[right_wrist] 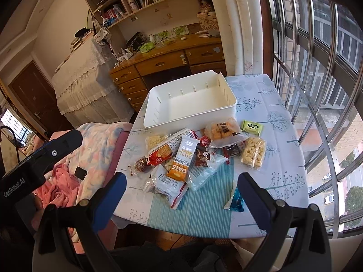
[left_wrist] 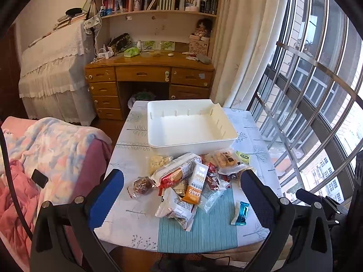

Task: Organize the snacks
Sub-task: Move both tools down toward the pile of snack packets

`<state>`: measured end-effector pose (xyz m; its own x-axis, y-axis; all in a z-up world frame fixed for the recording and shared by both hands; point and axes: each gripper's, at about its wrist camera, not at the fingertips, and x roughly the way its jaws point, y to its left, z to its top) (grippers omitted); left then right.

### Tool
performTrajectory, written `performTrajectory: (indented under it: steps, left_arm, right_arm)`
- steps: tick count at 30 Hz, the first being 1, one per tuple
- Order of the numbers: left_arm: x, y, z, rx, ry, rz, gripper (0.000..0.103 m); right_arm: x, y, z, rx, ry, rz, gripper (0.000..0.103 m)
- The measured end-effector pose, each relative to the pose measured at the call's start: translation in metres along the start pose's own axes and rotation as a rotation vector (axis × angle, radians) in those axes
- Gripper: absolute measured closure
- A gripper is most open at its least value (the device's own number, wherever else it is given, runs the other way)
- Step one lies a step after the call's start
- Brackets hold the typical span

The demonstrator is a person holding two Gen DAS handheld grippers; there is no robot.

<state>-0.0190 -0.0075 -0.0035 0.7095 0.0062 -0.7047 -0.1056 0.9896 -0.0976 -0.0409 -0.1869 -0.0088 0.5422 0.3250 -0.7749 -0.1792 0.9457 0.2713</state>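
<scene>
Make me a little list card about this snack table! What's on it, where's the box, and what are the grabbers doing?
table: small table with a tree-print cloth, beside a window
box: white bin, nothing in it, at the far end
snacks: pile of packets in front of the bin, none inside yet
on top of pile: orange oat bar
off to the side: blue packet, green packet
left hand-held gripper: open, holding nothing
right hand-held gripper: open, holding nothing

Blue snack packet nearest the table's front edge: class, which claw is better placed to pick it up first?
Probably the right claw: open, and the blue packet lies beside its right finger. The left claw, also open, faces the central pile.
</scene>
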Motion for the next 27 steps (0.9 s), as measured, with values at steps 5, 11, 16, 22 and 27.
performTrajectory:
  steps: [5, 11, 16, 22, 27]
  left_arm:
    - [0.002, -0.006, -0.008, 0.005, 0.014, 0.067, 0.001]
    - [0.014, -0.01, -0.029, 0.015, 0.088, 0.136, 0.001]
    - [0.03, -0.003, -0.044, -0.02, 0.173, 0.143, 0.001]
    - [0.064, 0.011, -0.064, -0.08, 0.314, 0.145, 0.001]
    - [0.097, 0.02, -0.081, -0.111, 0.411, 0.092, 0.001]
  right_arm:
    - [0.002, -0.019, -0.005, 0.023, -0.013, 0.005, 0.004]
    - [0.011, -0.043, -0.014, 0.071, 0.015, 0.0, 0.004]
    - [0.023, -0.06, -0.019, 0.126, 0.062, -0.01, 0.004]
    - [0.035, -0.076, -0.024, 0.17, 0.117, -0.037, 0.004]
    - [0.049, -0.09, -0.026, 0.222, 0.182, -0.057, 0.004]
